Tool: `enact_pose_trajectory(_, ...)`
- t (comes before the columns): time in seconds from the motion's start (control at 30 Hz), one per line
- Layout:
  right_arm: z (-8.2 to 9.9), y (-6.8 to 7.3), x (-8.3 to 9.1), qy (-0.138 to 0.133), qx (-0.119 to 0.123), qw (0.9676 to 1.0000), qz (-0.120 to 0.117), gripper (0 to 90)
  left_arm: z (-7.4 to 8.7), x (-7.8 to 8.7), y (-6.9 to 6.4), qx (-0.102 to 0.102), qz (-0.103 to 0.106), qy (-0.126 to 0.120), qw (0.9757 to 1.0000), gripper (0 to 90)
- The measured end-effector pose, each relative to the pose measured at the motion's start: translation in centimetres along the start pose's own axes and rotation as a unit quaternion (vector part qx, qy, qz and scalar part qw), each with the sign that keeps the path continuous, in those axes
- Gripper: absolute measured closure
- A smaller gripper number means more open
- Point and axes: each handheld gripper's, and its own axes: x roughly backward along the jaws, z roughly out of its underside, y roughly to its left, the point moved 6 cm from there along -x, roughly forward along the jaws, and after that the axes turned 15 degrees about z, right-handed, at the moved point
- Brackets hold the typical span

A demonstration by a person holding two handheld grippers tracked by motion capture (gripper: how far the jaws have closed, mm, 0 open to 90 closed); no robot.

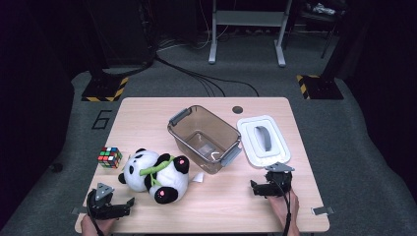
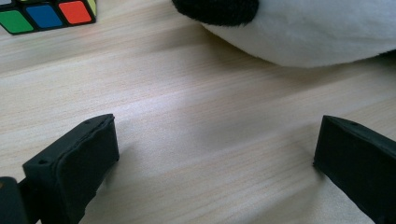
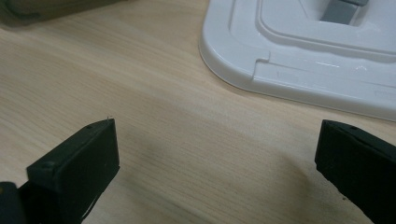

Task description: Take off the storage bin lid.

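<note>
**On the bench: panda by your left, lid by your right, both sets of fingers spread and empty**

On the bench [image 1: 147,110] the biggest item is the clear brown bin [image 1: 204,138], mid-bench, open, empty as far as I can see. Its white lid [image 1: 263,141] lies flat just to its right, grey handle up.

Key relation: the plush panda [image 1: 156,175] lies on its back left of the bin, long axis running diagonally from head near the cube to feet toward the near edge. It's just ahead and to the right of your left gripper [image 1: 127,204], near but not touching. Left hand is clearly the closer one.

Your right gripper [image 1: 256,189] sits just short of the lid's near edge, apart from it.

Rubik's cube [image 1: 109,157] sits left of the panda's head.

Both grippers: fingers [image 2: 79,161] wide apart, resting low over bare wood, holding nothing.

My read: the left takes the panda and the right goes for the lid.
</note>
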Motion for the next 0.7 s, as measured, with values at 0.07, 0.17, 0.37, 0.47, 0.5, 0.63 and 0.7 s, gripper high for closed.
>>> enact_pose_trajectory(0.07,0.3,0.0,-0.2,-0.001,0.003,1.0000,0.003,0.0,0.0,0.0,0.0,-0.001,0.001,0.003,1.0000,0.0)
enact_pose_trajectory(0.17,0.3,0.2,-0.2,-0.002,0.009,0.9999,0.007,0.0,0.0,0.1,0.0,0.002,0.008,0.000,1.0000,0.0)
enact_pose_trajectory(0.37,0.4,0.1,-0.4,0.004,0.008,0.9999,-0.005,0.0,-0.2,0.4,0.1,0.008,0.019,0.002,0.9998,0.0)
enact_pose_trajectory(0.47,0.4,0.1,-0.4,0.004,0.006,1.0000,-0.006,0.0,-0.5,1.1,0.2,0.010,0.018,-0.001,0.9998,0.0)
enact_pose_trajectory(0.5,0.4,0.1,-0.5,0.003,0.007,1.0000,-0.005,0.0,-0.6,1.4,0.1,0.012,0.018,-0.004,0.9998,0.0)
enact_pose_trajectory(0.63,0.4,0.2,-0.5,0.003,0.007,1.0000,-0.006,0.0,-1.5,3.0,-0.2,0.011,0.028,-0.015,0.9994,0.0)
enact_pose_trajectory(0.7,0.4,0.2,-0.5,0.002,0.007,1.0000,-0.006,0.0,-2.2,3.8,-0.5,0.005,0.032,-0.018,0.9993,0.0)
